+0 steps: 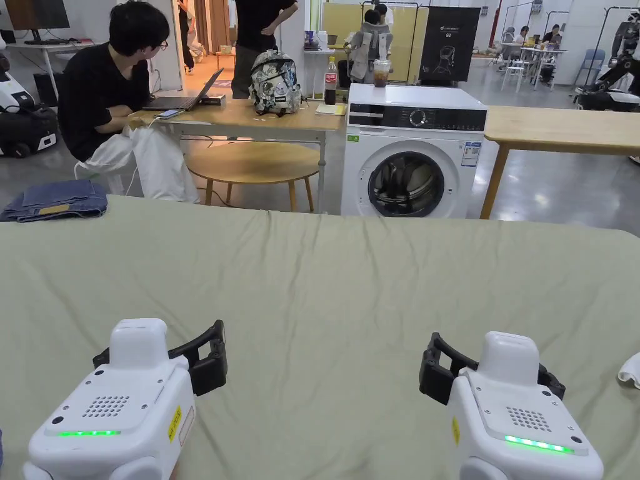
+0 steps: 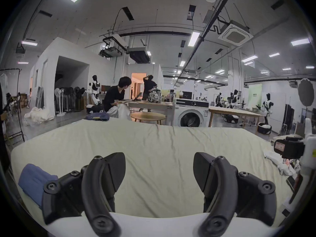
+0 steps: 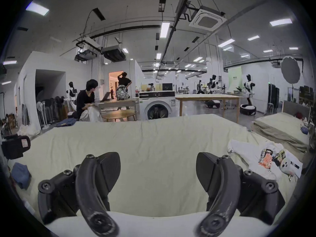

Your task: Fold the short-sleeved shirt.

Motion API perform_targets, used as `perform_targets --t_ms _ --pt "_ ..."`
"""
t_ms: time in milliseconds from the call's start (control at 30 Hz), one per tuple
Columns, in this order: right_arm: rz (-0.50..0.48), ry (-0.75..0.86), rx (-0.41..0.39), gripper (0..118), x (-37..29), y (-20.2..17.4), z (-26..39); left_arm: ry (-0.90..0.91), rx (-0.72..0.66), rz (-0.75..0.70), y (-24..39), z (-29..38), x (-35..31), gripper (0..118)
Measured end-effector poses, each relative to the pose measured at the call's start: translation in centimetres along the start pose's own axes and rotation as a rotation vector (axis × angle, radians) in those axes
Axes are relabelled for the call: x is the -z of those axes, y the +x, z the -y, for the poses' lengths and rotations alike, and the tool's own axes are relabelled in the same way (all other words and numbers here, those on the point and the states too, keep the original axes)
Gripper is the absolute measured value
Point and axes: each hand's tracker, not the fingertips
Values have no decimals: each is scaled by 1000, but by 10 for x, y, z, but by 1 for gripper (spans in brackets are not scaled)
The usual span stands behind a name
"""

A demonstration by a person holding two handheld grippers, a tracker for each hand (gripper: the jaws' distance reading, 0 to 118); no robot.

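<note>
The white printed shirt [image 3: 259, 157] lies crumpled at the right edge of the bed, off to the right of both tongs and not yet touched. The right gripper [image 3: 158, 170] is clearly the nearer one; the left gripper [image 2: 159, 170] is well apart from it. I cannot tell its long axis, bunched as it is. Both tongs hang with jaws spread wide, holding nothing, over the pale green sheet [image 1: 325, 281]. Beyond the far edge stands a washing machine [image 1: 415, 159].
</note>
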Motion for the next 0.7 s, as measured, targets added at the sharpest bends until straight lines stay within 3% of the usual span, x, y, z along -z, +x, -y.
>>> perform_targets --t_ms 100,367,567,700 --pt "48 -1 3 93 0 -2 -2 21 12 -27 1 1 0 83" --pt "63 -46 76 97 1 1 -6 24 112 -62 9 3 2 83" --pt "96 -64 81 97 5 0 -7 9 89 -43 6 9 1 83" --pt "192 -91 38 97 10 -6 -9 0 97 -46 6 12 1 83"
